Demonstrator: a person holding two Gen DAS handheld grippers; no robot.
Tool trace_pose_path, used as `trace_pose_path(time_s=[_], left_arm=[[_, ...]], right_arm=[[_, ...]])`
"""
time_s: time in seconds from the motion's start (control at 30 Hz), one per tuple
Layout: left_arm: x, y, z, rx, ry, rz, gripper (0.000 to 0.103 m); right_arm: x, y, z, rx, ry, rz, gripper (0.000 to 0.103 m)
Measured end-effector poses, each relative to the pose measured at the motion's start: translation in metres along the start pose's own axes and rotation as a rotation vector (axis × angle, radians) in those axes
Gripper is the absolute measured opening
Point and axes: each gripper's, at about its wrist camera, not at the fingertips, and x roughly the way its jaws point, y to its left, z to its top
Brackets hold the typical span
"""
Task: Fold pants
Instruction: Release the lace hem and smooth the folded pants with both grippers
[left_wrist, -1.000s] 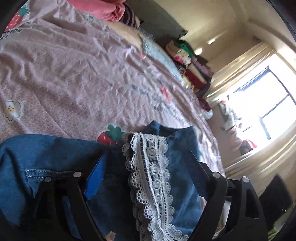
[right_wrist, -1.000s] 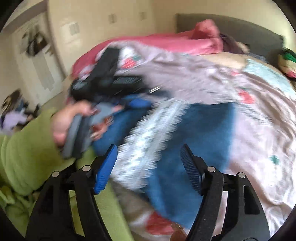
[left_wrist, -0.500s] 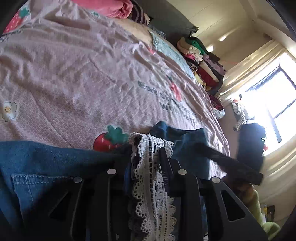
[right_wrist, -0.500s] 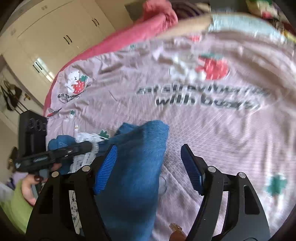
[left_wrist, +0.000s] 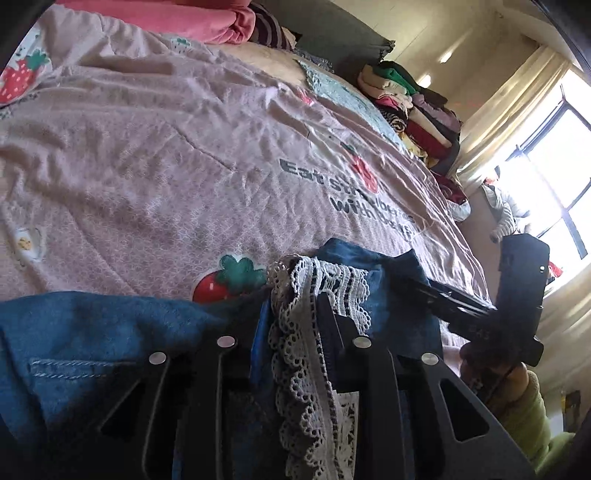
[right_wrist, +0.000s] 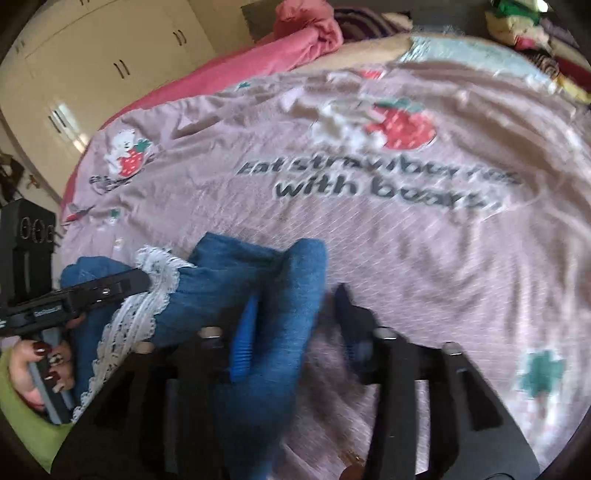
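Note:
Blue denim pants (left_wrist: 92, 332) with a white lace trim (left_wrist: 306, 332) lie at the near edge of a pink strawberry-print bedspread (left_wrist: 166, 166). My left gripper (left_wrist: 291, 314) is shut on the lace-trimmed denim edge. It shows at the left of the right wrist view (right_wrist: 122, 286), clamped on the lace (right_wrist: 147, 295). My right gripper (right_wrist: 295, 317) has its jaws partly closed around a bunched fold of denim (right_wrist: 280, 288); whether they press it is unclear. It shows in the left wrist view (left_wrist: 406, 284) at the pants' right edge.
A pink blanket (right_wrist: 258, 55) lies at the head of the bed. Stacked folded clothes (left_wrist: 413, 107) stand at the far right of the bed. A window with curtains (left_wrist: 546, 158) is on the right, and white wardrobe doors (right_wrist: 92, 66) are at the left.
My left gripper closed on the lace edge and stays shut. My right gripper swung to the denim fold and its jaws narrowed around it.

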Motion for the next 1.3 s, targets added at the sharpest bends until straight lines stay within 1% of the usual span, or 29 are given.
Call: trace_pose_path(time_s=[0.03, 0.07, 0.1, 0.23, 0.3, 0.47, 0.57, 0.67, 0.77, 0.83, 0.93, 1.07, 1.13, 1.17, 1.2, 1.27, 1.3], left_arm=[[-0.004, -0.001, 0.0, 0.005, -0.01, -0.002, 0.031], [-0.008, -0.002, -0.001, 0.008, -0.018, -0.004, 0.038], [-0.013, -0.003, -0.002, 0.011, -0.025, -0.005, 0.045], [-0.034, -0.009, -0.009, 0.036, -0.058, -0.005, 0.052], [-0.046, -0.011, -0.014, 0.043, -0.075, -0.003, 0.058], [-0.077, -0.012, -0.029, 0.041, -0.102, 0.0, 0.058], [-0.091, -0.013, -0.044, 0.049, -0.099, 0.011, 0.058], [-0.097, -0.013, -0.061, 0.053, -0.076, 0.015, 0.058], [-0.103, -0.011, -0.08, 0.028, -0.063, 0.005, 0.058], [-0.104, -0.011, -0.089, 0.018, -0.051, -0.009, 0.058], [-0.103, -0.016, -0.102, 0.021, -0.022, -0.008, 0.058], [-0.083, -0.022, -0.113, 0.004, 0.052, -0.001, 0.058], [-0.071, -0.025, -0.116, 0.008, 0.082, 0.01, 0.055], [-0.062, -0.027, -0.12, 0.017, 0.101, 0.022, 0.048], [-0.057, -0.029, -0.122, 0.026, 0.109, 0.033, 0.035], [-0.051, -0.034, -0.128, 0.061, 0.118, 0.055, 0.029], [-0.052, -0.033, -0.128, 0.069, 0.117, 0.056, 0.026]], right_arm=[[-0.008, 0.0, -0.001, 0.002, -0.019, 0.0, 0.046], [-0.014, -0.001, -0.002, 0.004, -0.031, 0.0, 0.049], [-0.021, 0.0, -0.004, 0.005, -0.042, -0.002, 0.054], [-0.052, 0.01, -0.017, -0.026, -0.087, 0.001, 0.063], [-0.064, 0.018, -0.023, -0.048, -0.101, 0.0, 0.068], [-0.091, 0.036, -0.045, -0.095, -0.132, -0.001, 0.076], [-0.101, 0.044, -0.057, -0.128, -0.136, 0.0, 0.076], [-0.105, 0.054, -0.068, -0.172, -0.129, -0.004, 0.077], [-0.106, 0.065, -0.081, -0.221, -0.115, -0.01, 0.077], [-0.106, 0.071, -0.089, -0.246, -0.111, 0.0, 0.077], [-0.103, 0.081, -0.102, -0.29, -0.087, 0.028, 0.076], [-0.094, 0.087, -0.112, -0.31, -0.06, 0.051, 0.076], [-0.089, 0.088, -0.116, -0.304, -0.048, 0.068, 0.076], [-0.088, 0.088, -0.117, -0.303, -0.045, 0.074, 0.076], [-0.086, 0.088, -0.119, -0.302, -0.038, 0.078, 0.076], [-0.083, 0.087, -0.121, -0.3, -0.026, 0.071, 0.076], [-0.083, 0.088, -0.122, -0.305, -0.023, 0.073, 0.072]])
